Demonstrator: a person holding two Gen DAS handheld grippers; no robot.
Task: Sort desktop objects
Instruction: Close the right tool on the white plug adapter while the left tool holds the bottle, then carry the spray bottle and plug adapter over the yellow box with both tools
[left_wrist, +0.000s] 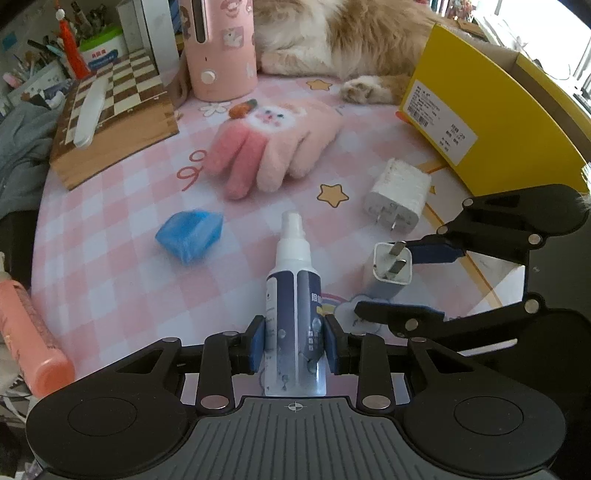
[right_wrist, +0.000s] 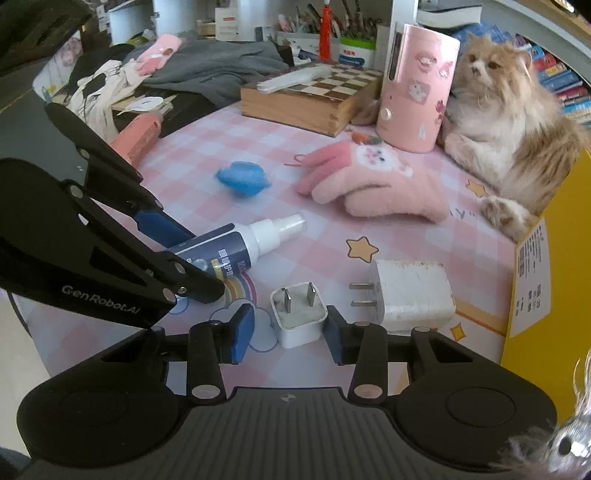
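My left gripper (left_wrist: 294, 345) is shut on a navy and white spray bottle (left_wrist: 293, 306) lying on the pink checked mat; the bottle also shows in the right wrist view (right_wrist: 236, 245). My right gripper (right_wrist: 290, 334) is open around a small white plug adapter (right_wrist: 298, 315), its right pad touching, its left pad apart; the adapter also shows in the left wrist view (left_wrist: 389, 271). A larger white charger (right_wrist: 410, 291) lies just right of it. A pink glove (right_wrist: 373, 188) and a blue wad (right_wrist: 242, 179) lie farther out.
A yellow box (left_wrist: 491, 118) stands at the right. A cat (right_wrist: 509, 110) lies at the back beside a pink canister (right_wrist: 417, 85). A wooden chessboard box (right_wrist: 314, 96) sits at the back left. A peach tube (left_wrist: 26, 328) lies at the left edge.
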